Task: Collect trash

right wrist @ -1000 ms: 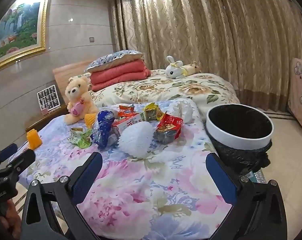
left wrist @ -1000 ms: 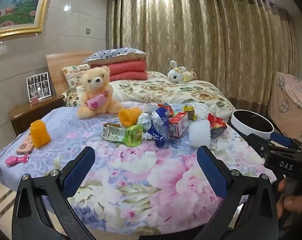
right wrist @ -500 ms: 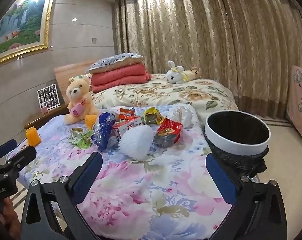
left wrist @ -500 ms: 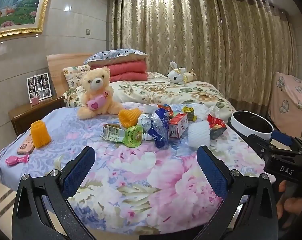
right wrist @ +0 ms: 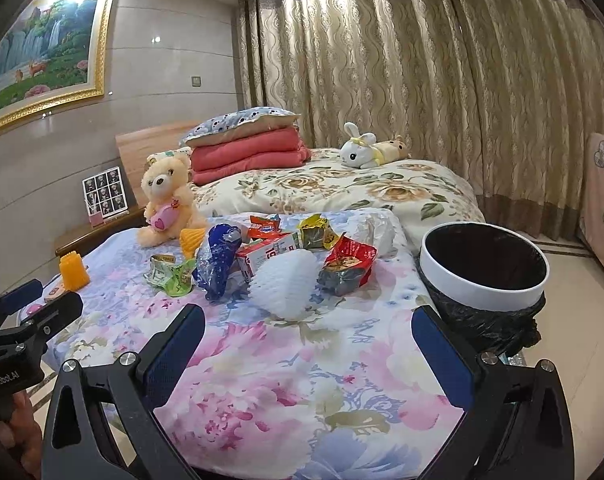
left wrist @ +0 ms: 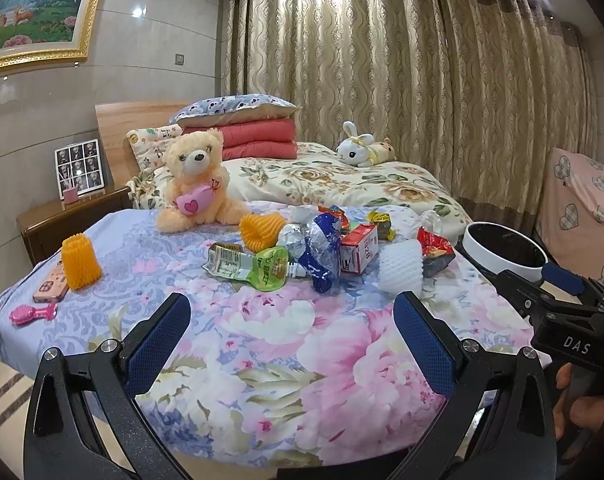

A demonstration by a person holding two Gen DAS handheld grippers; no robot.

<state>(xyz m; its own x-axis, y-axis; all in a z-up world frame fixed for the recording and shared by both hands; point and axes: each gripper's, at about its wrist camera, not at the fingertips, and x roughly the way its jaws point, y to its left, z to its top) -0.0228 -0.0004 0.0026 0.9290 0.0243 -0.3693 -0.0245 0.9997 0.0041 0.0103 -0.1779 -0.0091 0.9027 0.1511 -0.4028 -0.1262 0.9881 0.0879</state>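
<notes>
A pile of trash lies mid-table on the floral cloth: a white foam net, a red carton, a crushed blue bottle, a green pouch, a red wrapper, a yellow wrapper and a white plastic bag. A white-rimmed bin with a black liner stands right of the table. My left gripper and right gripper are both open and empty, short of the pile.
A teddy bear, two orange foam nets, a phone and a pink brush sit on the table's left. A nightstand and a bed lie behind. The right gripper shows at the left view's right edge.
Both grippers have drifted slightly; the views shift a little. The right gripper's view has turned slightly left and down. Nothing on the table moved.
</notes>
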